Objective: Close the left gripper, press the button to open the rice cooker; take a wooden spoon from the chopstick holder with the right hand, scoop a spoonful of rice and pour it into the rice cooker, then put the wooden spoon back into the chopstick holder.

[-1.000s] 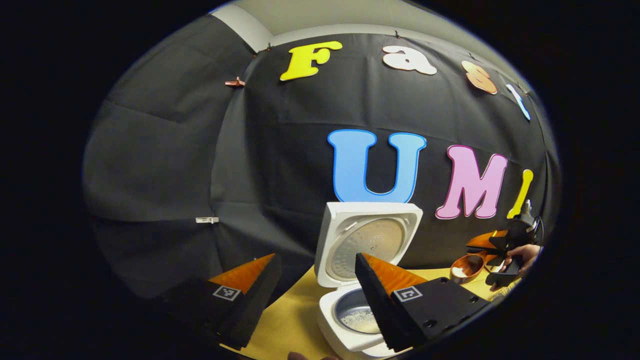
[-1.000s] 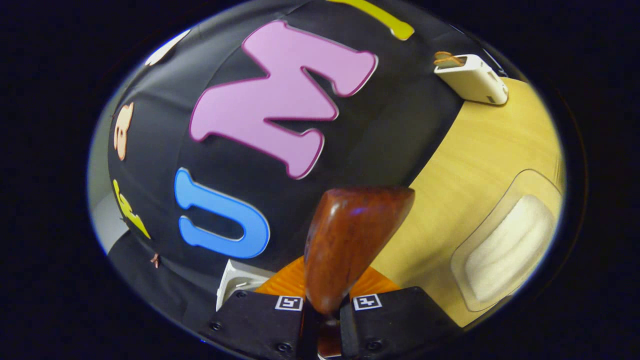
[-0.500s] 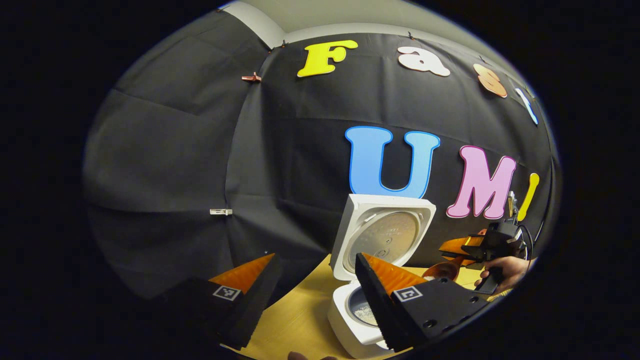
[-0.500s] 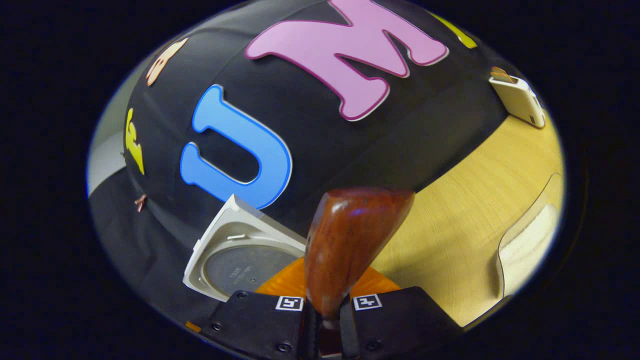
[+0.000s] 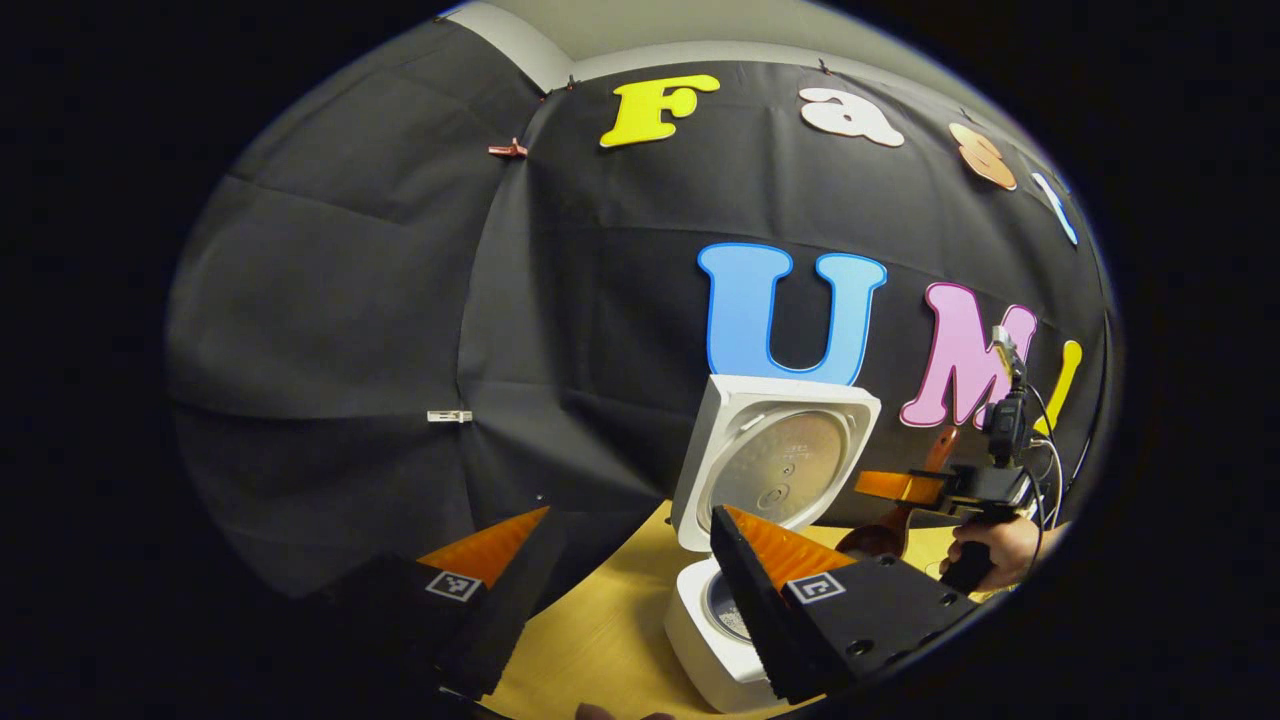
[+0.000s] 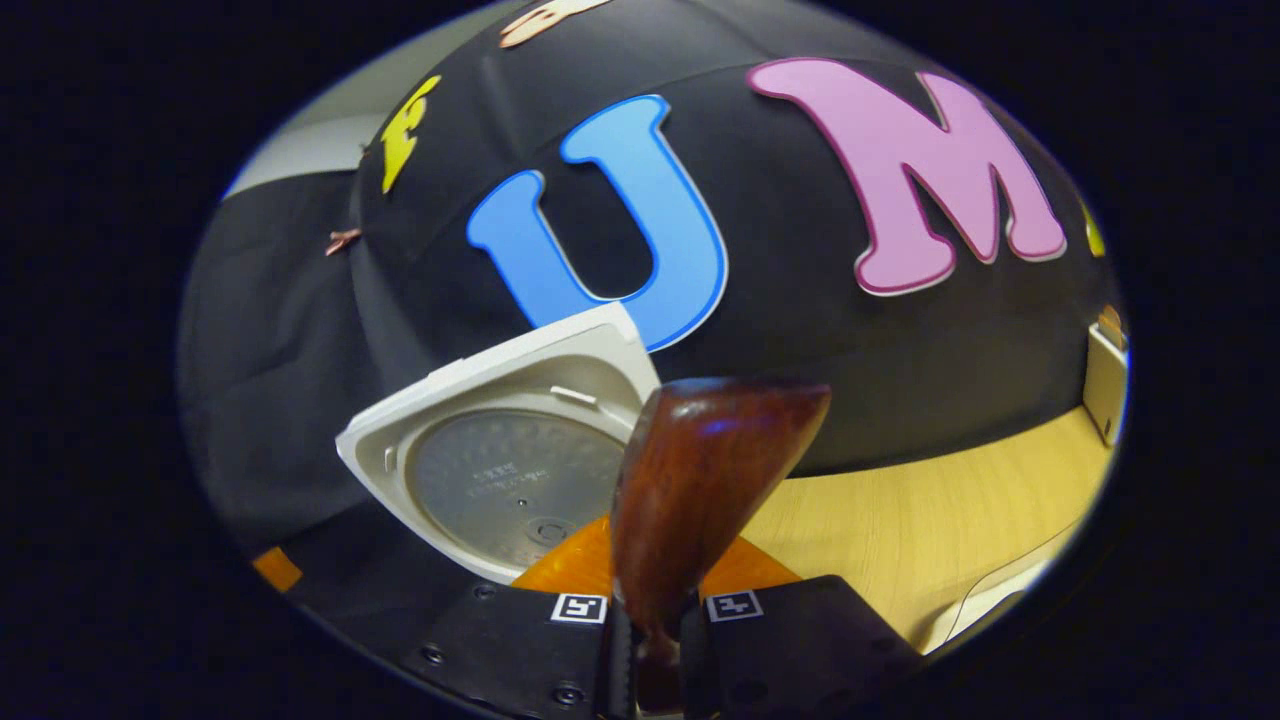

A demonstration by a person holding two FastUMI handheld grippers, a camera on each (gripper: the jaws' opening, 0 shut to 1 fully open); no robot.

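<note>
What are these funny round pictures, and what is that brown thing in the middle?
A person holds a pinching tool, called a gripper, in each hand. A little camera rides on each one, so each picture looks out along its own two fingers. In the right gripper view, the right gripper pinches the handle of a wooden spoon; that is the brown thing. In the left gripper view, the left gripper is open and holds nothing. Ahead of it on the table stands a white rice cooker with its lid up. Farther right, a hand holds the right gripper.
</note>
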